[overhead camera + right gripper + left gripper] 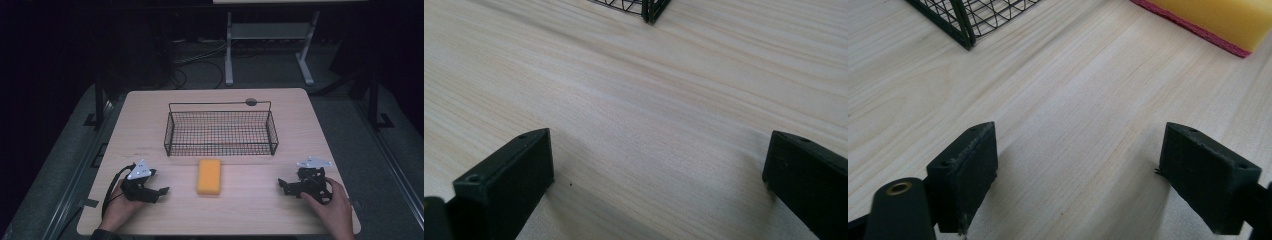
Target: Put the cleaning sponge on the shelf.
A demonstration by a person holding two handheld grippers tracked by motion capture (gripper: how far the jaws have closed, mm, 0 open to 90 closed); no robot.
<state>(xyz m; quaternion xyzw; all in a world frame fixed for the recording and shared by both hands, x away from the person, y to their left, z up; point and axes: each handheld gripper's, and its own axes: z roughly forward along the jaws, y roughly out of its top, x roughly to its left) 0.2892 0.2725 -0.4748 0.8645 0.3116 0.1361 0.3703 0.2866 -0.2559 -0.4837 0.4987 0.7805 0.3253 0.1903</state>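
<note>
A yellow sponge (209,176) with a red underside lies flat on the wooden table (150,110), just in front of a black wire basket (220,131). My left gripper (159,194) rests on the table to the sponge's left, jaws wide apart with bare wood between them. In the left gripper view (1078,172) the sponge (1218,17) sits at the upper right and a basket corner (965,25) at the upper left. My right gripper (284,186) rests to the sponge's right, also open, and in its own view (656,182) a basket corner (651,9) shows at the top.
The basket holds nothing visible and has a tall wire handle along its back. A small dark disc (251,102) lies on the table behind it. A white-legged stand (270,35) and cables are on the dark floor beyond the table.
</note>
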